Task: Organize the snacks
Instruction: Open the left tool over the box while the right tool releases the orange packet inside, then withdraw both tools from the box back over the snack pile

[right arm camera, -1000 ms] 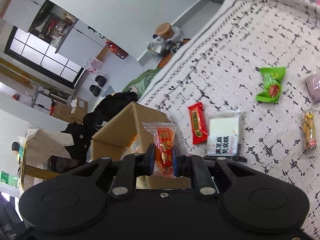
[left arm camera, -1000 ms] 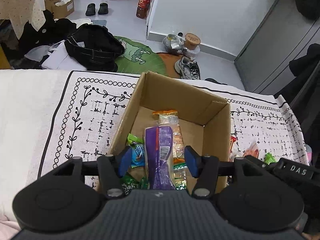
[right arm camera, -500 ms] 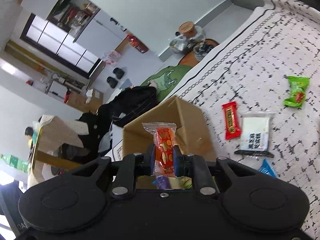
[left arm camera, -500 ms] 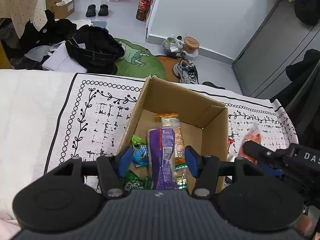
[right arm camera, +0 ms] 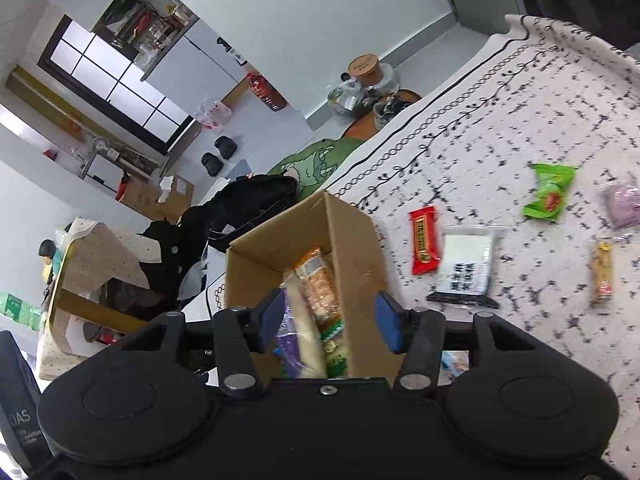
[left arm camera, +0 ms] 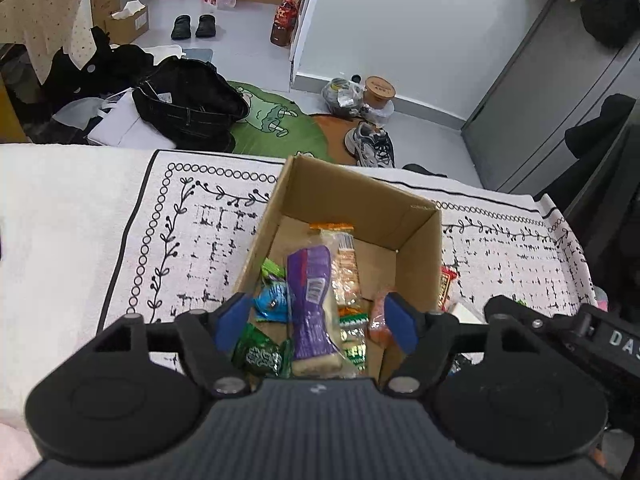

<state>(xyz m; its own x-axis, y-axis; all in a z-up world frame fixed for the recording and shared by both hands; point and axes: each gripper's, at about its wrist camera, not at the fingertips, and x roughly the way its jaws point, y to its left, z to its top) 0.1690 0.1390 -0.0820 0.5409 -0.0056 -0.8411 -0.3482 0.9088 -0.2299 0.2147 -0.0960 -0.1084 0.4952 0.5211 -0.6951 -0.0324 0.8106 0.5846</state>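
Note:
An open cardboard box stands on a patterned white cloth. It holds a purple packet, a long clear cracker packet, blue and green sweets and an orange-red packet at its right wall. My left gripper is open and empty over the box's near end. My right gripper is open and empty above the box. On the cloth right of the box lie a red bar, a white packet, a green packet and a yellow stick.
A pink packet lies at the cloth's right side. Beyond the table edge the floor holds a black bag, a green mat, shoes and jars. A grey cabinet stands at the right.
My right gripper carried the orange-red packet over the box and opened; the packet now lies inside the box. My left gripper stayed open over the box.

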